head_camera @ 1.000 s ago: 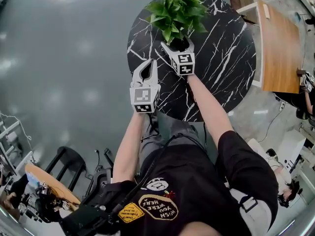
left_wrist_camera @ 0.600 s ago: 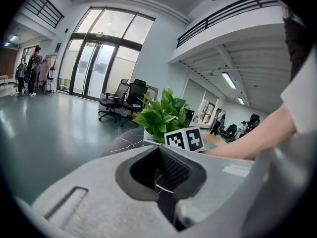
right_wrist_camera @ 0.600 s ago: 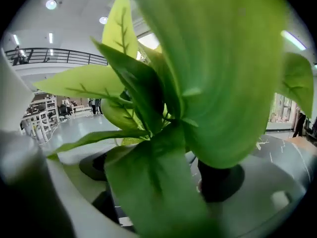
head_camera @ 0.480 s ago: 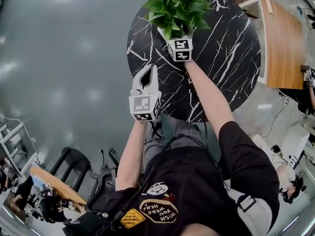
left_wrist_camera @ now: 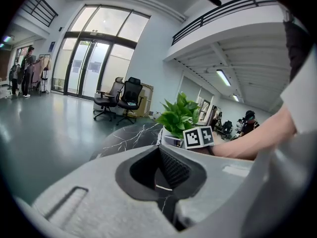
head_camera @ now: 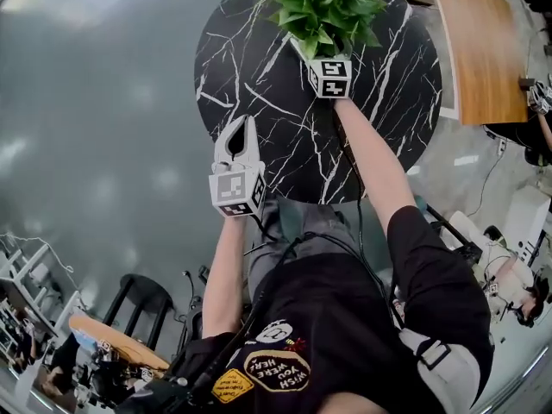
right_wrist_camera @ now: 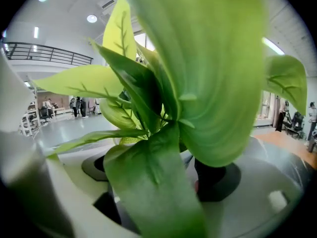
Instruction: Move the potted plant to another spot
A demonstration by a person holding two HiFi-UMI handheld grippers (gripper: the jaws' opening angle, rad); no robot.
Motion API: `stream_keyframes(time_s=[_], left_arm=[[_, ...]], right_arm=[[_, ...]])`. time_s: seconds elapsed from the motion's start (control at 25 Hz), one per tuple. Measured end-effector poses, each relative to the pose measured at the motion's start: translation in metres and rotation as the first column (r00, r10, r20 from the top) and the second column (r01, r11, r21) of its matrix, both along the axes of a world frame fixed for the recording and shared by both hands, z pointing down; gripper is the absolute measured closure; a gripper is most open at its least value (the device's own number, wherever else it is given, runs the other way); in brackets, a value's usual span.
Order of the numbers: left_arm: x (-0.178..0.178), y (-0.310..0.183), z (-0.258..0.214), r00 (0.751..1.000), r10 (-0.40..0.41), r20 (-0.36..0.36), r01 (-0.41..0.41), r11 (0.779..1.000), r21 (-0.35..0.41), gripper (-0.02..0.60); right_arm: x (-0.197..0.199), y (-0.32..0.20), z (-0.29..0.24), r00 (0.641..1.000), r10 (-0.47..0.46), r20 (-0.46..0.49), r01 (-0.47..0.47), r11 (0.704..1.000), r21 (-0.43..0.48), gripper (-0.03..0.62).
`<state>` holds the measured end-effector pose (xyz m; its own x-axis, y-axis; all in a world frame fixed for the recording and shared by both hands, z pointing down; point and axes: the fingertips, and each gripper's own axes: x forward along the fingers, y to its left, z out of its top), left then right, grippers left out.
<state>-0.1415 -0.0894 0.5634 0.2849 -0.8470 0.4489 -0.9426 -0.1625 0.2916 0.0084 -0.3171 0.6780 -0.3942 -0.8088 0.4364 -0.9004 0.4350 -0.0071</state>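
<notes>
A leafy green potted plant [head_camera: 328,7] stands on the round black marble table [head_camera: 259,67], toward its far side. My right gripper [head_camera: 324,48] reaches in under the leaves, its jaws spread wide around the pot and shut on it. The pot is mostly hidden in the head view. Leaves [right_wrist_camera: 148,182] fill the right gripper view, with a grey jaw on each side. My left gripper [head_camera: 239,124] hovers at the table's near left edge, shut and holding nothing. The left gripper view shows the plant [left_wrist_camera: 178,118], its white pot [left_wrist_camera: 168,141] and my left gripper [left_wrist_camera: 159,148].
A wooden table [head_camera: 483,50] stands right of the marble one. Polished grey floor [head_camera: 103,102] spreads to the left. Office chairs [left_wrist_camera: 121,95] stand by the glass doors far off, and people [left_wrist_camera: 22,68] stand at the hall's left.
The right gripper and the plant have shifted together to the right and farther across the marble table. The left gripper has stayed near the table's front edge.
</notes>
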Motion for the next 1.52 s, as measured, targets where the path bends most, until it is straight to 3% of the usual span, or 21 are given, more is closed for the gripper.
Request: stream_keyframes(time_s=[0.2,0.48,0.72,0.92,1.04,1.2,1.4,1.52], left_arm=[[0.032,-0.002,0.006,0.999,0.046,-0.006,-0.046,0.999,0.005,0.577],[0.101,-0.011,0.008,0.988,0.153,0.0,-0.153,0.988,0.012,0.577],[0.165,-0.005,0.013,0.97,0.241,-0.003,-0.241,0.97,0.001,0.577],[0.197,0.001,0.013,0.957,0.29,0.0,-0.29,0.957,-0.001,0.577],[0.2,0.008,0.014,0.957,0.289,-0.001,-0.289,0.957,-0.004,0.577],[0.189,0.021,0.011,0.964,0.266,0.001,-0.266,0.964,-0.008,0.577],[0.142,0.037,0.006,0.982,0.189,0.011,-0.189,0.982,-0.001,0.577],[0.1,0.058,0.003,0.994,0.109,0.012,-0.109,0.994,0.001,0.577]], right_arm=[[0.133,-0.009,-0.003,0.983,0.182,-0.018,-0.182,0.983,-0.01,0.115],[0.293,0.016,-0.009,0.925,0.377,-0.052,-0.377,0.926,-0.004,0.115],[0.39,0.054,-0.01,0.871,0.49,-0.036,-0.491,0.871,-0.002,0.117],[0.44,0.081,-0.012,0.842,0.538,-0.034,-0.538,0.843,-0.009,0.117],[0.428,0.086,-0.012,0.874,0.484,-0.033,-0.485,0.875,-0.008,0.117],[0.369,0.087,-0.011,0.927,0.374,-0.033,-0.374,0.927,-0.008,0.118],[0.238,0.094,-0.006,0.986,0.167,-0.009,-0.167,0.986,-0.012,0.118],[0.15,0.11,-0.004,0.999,0.036,-0.009,-0.036,0.999,-0.013,0.118]])
